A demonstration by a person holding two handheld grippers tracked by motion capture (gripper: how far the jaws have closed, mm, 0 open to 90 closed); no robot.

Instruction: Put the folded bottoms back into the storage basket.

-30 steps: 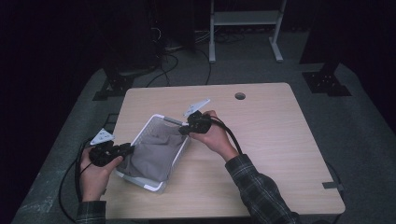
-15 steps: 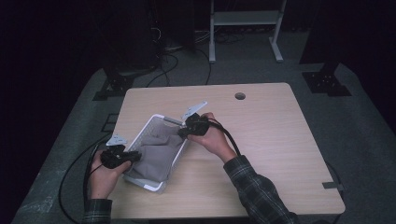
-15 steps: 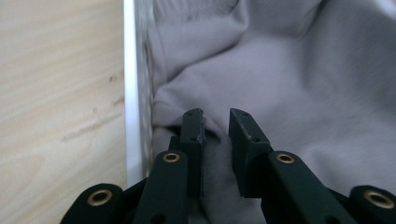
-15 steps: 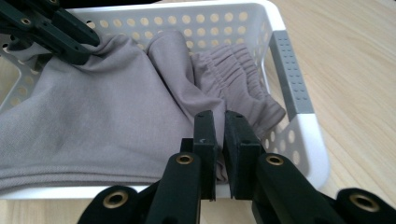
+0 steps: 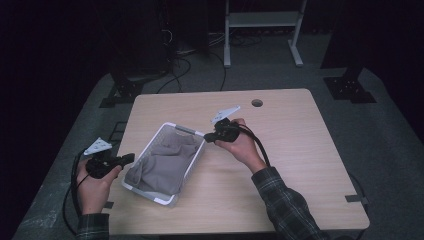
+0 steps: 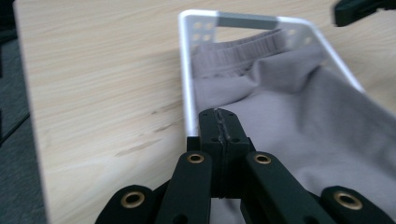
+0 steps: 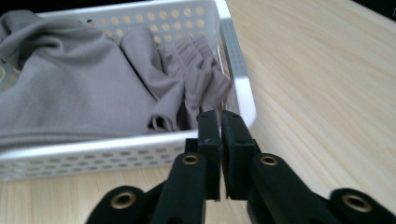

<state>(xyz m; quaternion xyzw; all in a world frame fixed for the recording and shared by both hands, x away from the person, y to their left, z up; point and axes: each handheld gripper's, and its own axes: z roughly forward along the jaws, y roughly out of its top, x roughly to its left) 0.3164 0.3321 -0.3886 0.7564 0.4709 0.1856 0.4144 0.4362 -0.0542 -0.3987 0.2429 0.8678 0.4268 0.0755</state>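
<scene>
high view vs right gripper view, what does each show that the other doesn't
High view alone: the whole light wooden table, its round cable hole, both plaid-sleeved forearms, the left tongs and a white metal stand on the floor behind. Right gripper view alone: the dotted holes in the basket's wall and the right tongs shut, holding nothing. Both: the white perforated plastic basket with the grey crumpled cloth inside.

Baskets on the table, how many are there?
1. The white basket sits on the left part of the wooden table, with grey clothing inside it. Nothing suggests another one hidden.
</scene>
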